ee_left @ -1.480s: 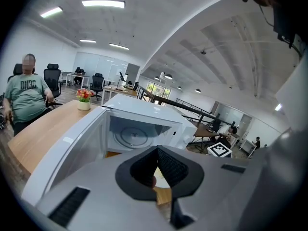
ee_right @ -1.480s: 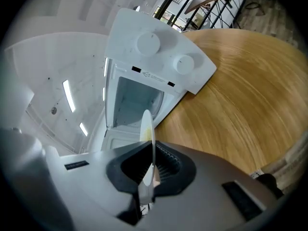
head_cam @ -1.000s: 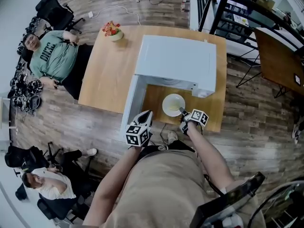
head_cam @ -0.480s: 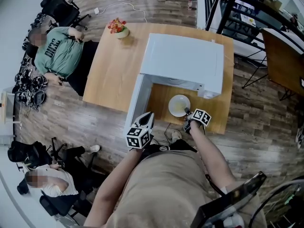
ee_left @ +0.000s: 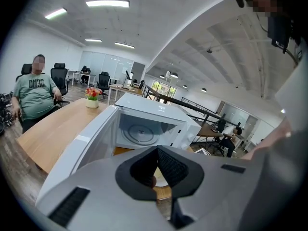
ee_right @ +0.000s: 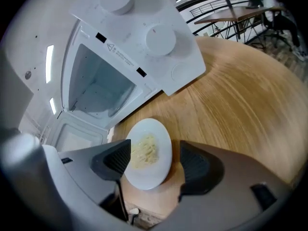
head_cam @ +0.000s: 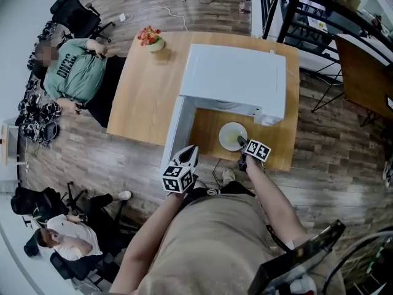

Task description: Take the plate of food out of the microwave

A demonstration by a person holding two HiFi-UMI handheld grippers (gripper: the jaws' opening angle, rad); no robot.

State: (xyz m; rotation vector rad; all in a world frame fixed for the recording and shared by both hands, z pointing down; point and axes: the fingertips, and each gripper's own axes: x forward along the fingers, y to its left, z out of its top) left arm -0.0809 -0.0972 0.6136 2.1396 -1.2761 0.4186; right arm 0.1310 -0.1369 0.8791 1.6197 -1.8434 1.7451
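— Where is the plate [head_cam: 232,135] now?

— Out of the microwave [head_cam: 236,78], flat on the desk [head_cam: 147,91] just in front of its open door. My right tongs [ee_right: 154,162] are opening. The rim sits between the pads, but they no longer press on it.

— And your left?

— The left tongs [ee_left: 156,166] are closed together on nothing, held back near my body.

— How do you finish cleanly?

— I'd let the pads spread fully, then draw straight back and level. The plate lies near the desk's front edge, so catching the rim could drag it.

— Contents?

— The plate holds a pale, noodle-like heap [ee_right: 144,148]. The microwave is empty, with only its turntable [ee_left: 139,133] inside.
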